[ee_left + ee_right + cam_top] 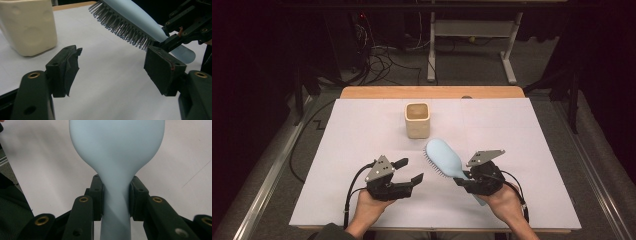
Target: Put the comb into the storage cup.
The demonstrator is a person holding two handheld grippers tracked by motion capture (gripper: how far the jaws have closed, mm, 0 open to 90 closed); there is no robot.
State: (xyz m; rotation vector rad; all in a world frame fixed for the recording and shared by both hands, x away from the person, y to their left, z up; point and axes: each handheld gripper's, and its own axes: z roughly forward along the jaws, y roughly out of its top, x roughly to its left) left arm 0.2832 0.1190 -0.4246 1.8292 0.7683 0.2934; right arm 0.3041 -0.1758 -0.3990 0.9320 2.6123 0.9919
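Two hand-held grippers work over the white-covered bench (362,200) here, and we hold one in each hand. Our right hand-held gripper (463,179) has its jaws closed on the neck of the pale blue hairbrush (444,158), where the handle narrows below the paddle; in the right gripper view the two pads press against both sides of that neck. The brush is lifted clear of the bench, bristles (120,25) turned down and toward the left.

Its long axis runs, in the high view, from the handle end at about five o'clock up to the rounded head at about eleven o'clock. The head points toward the cream cup (417,120), which stands upright just beyond it at roughly eleven o'clock, near but not touching.

Our left hand-held gripper (409,170) stands wide open with nothing between its jaws. It sits at about nine o'clock from the brush head, its jaws pointing toward three o'clock, so the bristle face is what it meets first. In the left gripper view the brush crosses above and beyond the open jaws, near the right-hand pad but apart from it.

We judge that the right hand is the one that matters next: it already carries the brush, and the cup lies straight along the brush's axis, handle trailing behind.
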